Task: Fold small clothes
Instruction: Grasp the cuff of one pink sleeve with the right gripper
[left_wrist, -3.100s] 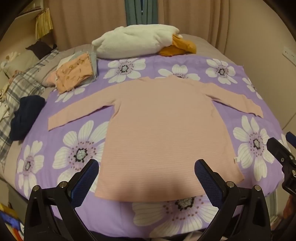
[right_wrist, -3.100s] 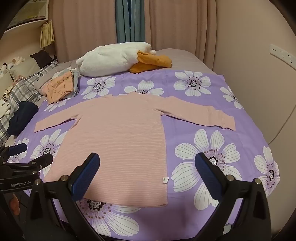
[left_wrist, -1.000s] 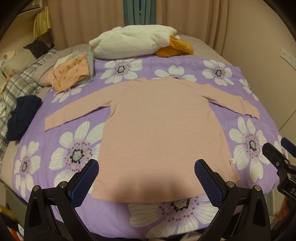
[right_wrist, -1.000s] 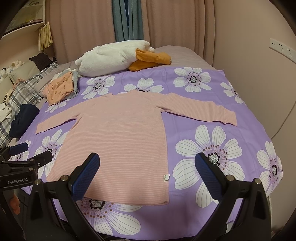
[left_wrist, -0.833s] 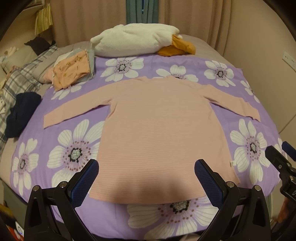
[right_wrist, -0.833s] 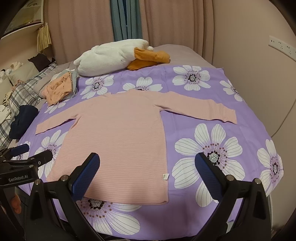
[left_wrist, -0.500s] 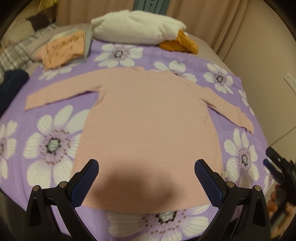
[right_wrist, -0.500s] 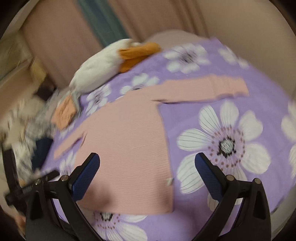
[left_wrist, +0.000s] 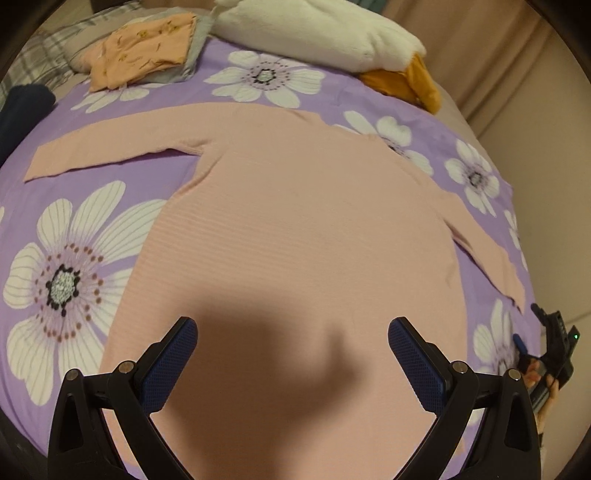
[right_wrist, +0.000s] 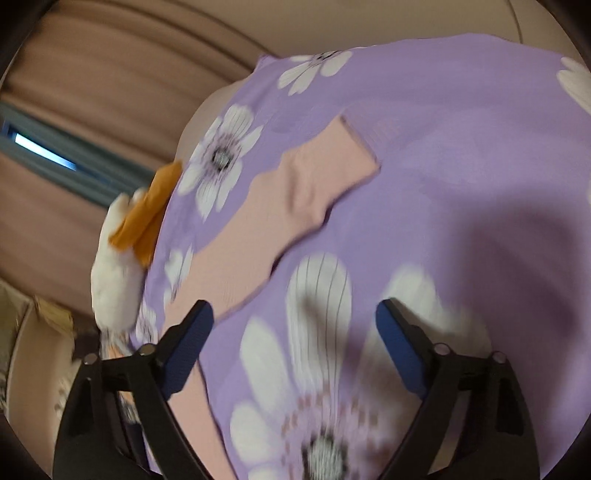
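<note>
- Shirt (left_wrist: 295, 229): pink, long-sleeved, lying flat and unfolded across the purple flowered sheet (left_wrist: 74, 206); it fills the middle of the left wrist view, one sleeve reaching to the upper left of that frame and the other running down the right side
- Step in hand, as I judge it: the approach before the first fold; no part of the shirt is lifted or turned over yet
- Left gripper (left_wrist: 291, 365) has its jaws spread wide over the hem at the bottom of its frame, with nothing pinched
- Right gripper (right_wrist: 293, 354) also stands spread and empty, though its jaws have just been closing a little with nothing between them; in its blurred view the sleeve (right_wrist: 295, 206) runs from the lower left up to the cuff (right_wrist: 354, 151) in the upper middle
- Next move calls for the right gripper to settle on that sleeve near the cuff, pinch one layer only, and carry it in over the body; the left gripper looks placed to hold the hem or take the other sleeve
- Against a second ago: the left view sits lower and closer to the shirt, which now looks larger; the right view has rolled hard and swung off the body toward the sleeve, so the white pillow (right_wrist: 110, 280) now lies at the left edge
</note>
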